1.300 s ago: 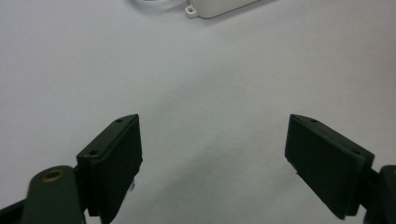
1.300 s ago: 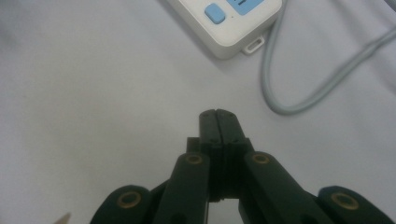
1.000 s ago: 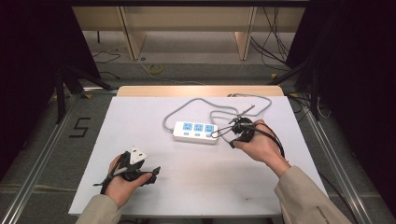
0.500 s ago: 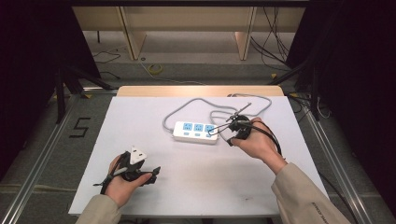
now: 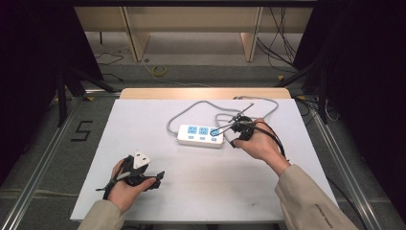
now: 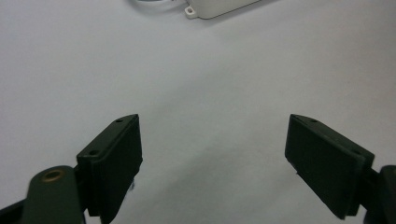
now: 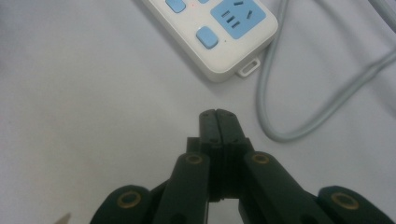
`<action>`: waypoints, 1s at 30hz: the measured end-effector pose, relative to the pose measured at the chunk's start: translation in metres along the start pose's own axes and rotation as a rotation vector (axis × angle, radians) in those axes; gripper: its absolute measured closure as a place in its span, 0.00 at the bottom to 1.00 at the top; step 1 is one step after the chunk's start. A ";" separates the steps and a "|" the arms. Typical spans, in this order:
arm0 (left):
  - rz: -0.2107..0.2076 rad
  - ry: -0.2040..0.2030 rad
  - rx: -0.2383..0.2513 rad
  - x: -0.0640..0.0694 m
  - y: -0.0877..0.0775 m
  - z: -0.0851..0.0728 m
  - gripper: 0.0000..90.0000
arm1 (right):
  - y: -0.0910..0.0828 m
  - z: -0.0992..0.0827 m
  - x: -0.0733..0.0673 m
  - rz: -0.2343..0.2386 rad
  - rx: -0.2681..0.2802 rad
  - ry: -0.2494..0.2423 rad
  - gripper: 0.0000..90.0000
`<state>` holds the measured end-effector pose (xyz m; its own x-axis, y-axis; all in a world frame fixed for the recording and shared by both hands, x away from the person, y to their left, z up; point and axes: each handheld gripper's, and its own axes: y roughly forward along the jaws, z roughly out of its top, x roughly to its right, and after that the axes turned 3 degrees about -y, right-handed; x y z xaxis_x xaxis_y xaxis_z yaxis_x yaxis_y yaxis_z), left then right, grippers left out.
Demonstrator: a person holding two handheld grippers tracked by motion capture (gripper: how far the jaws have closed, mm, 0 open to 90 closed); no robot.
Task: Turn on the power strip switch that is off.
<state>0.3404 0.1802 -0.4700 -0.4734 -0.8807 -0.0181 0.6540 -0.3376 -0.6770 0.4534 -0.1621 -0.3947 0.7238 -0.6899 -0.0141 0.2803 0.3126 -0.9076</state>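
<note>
A white power strip [image 5: 201,135] with blue sockets lies in the middle of the white table, and its grey cable [image 5: 191,109] loops behind it. My right gripper [image 5: 219,131] is shut with nothing in it, its tips just off the strip's right end. In the right gripper view the shut jaws [image 7: 218,116] point at the strip's end [image 7: 224,51], with the cable [image 7: 271,107] curving to their right. My left gripper [image 5: 155,176] rests near the table's front left. Its jaws [image 6: 212,154] stand wide open over bare table, with a corner of the strip [image 6: 219,7] far ahead.
The table [image 5: 239,191] has a wooden far edge [image 5: 206,93]. Metal rails run along both sides on the floor, where a "5" marking [image 5: 82,130] sits at the left. Wooden shelf legs and loose cables stand beyond the table.
My right gripper has edged a little to the left and away, toward the strip's right end. The left gripper has kept still.
</note>
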 end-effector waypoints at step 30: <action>-0.001 0.001 -0.002 0.000 0.000 0.000 0.21 | 0.008 0.018 -0.003 -0.012 0.000 -0.014 1.00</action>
<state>0.3403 0.1800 -0.4695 -0.4746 -0.8800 -0.0181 0.6525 -0.3379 -0.6783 0.4649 -0.1462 -0.3939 0.7290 -0.6846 0.0026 0.2892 0.3046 -0.9075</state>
